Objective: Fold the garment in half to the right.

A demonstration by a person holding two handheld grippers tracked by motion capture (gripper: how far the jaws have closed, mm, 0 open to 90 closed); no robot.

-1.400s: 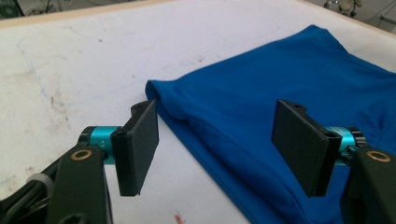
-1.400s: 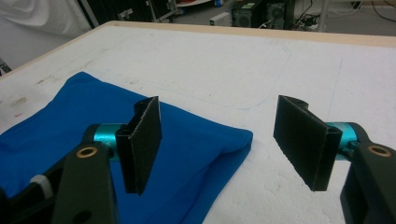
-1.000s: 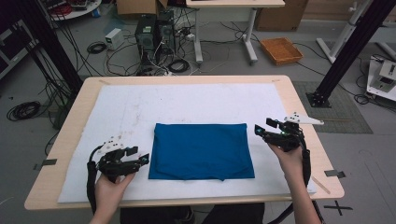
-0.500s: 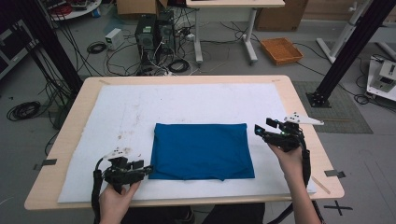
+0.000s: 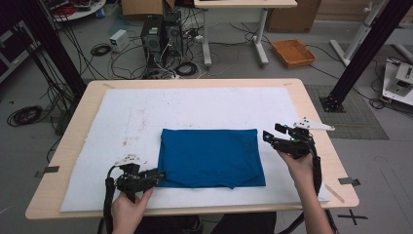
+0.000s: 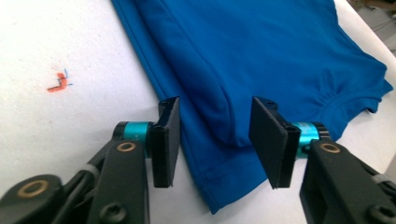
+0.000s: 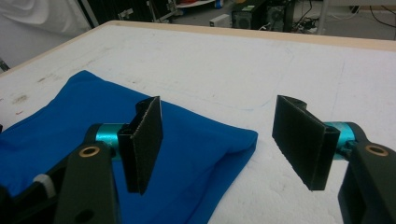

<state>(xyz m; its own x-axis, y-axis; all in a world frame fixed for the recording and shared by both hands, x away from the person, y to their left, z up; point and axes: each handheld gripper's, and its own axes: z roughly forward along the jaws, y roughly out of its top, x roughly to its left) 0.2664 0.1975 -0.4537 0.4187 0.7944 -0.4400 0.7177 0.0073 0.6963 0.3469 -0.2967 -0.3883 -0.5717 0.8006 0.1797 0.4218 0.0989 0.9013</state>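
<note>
From above I see the folded blue cloth (image 5: 210, 157) lying mid-tabletop (image 5: 195, 83) on white padding (image 5: 195, 109). My left tool (image 6: 215, 135), jaws apart, straddles its near-left corner hem, a detail the left gripper view gives me. The right tool (image 7: 219, 140), also spread, hovers beside the cloth's right edge.

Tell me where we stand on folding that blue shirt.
Done: the blue shirt lies folded into a flat rectangle on the white mat. In hand: the left gripper is open astride its near-left corner, gripping nothing yet. The right gripper hangs open beside the far-right corner. Left: any further fold.
</note>
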